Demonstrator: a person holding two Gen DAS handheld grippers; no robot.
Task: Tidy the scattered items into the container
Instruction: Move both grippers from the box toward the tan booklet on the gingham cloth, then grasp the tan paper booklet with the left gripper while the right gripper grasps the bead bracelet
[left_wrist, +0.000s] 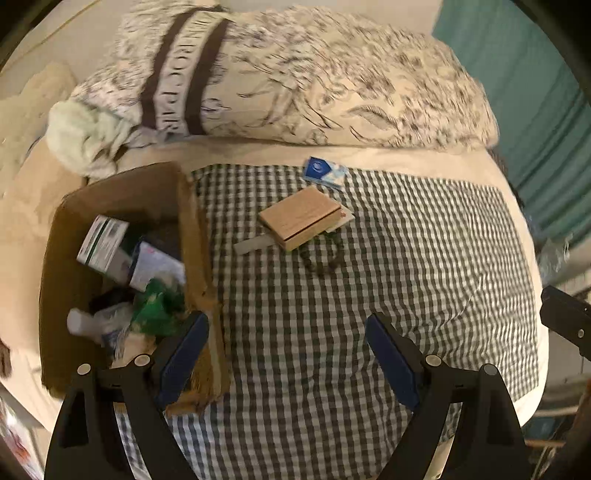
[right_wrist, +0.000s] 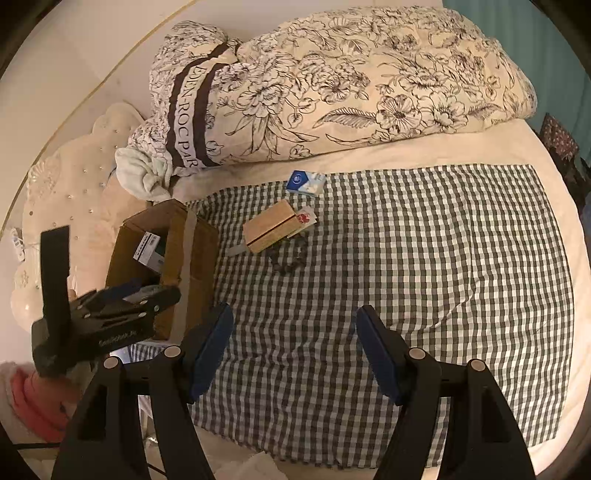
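Left gripper (left_wrist: 287, 354) wide, nothing between the blue pads, hanging over the checked cloth (left_wrist: 388, 266) just right of the box (left_wrist: 195, 236). Right gripper (right_wrist: 294, 349) also apart and empty, over the near part of the cloth. Box at the left edge of the cloth, open, holding cartons, a tube and a green packet. Still on the cloth, far of centre: a wooden block (left_wrist: 299, 218) lying on a card, a white stick poking out at its left, dark beads (left_wrist: 321, 254) just near it, a blue tissue pack (left_wrist: 324, 171) just beyond. Floral duvet (right_wrist: 332, 85) bundled along the far side.
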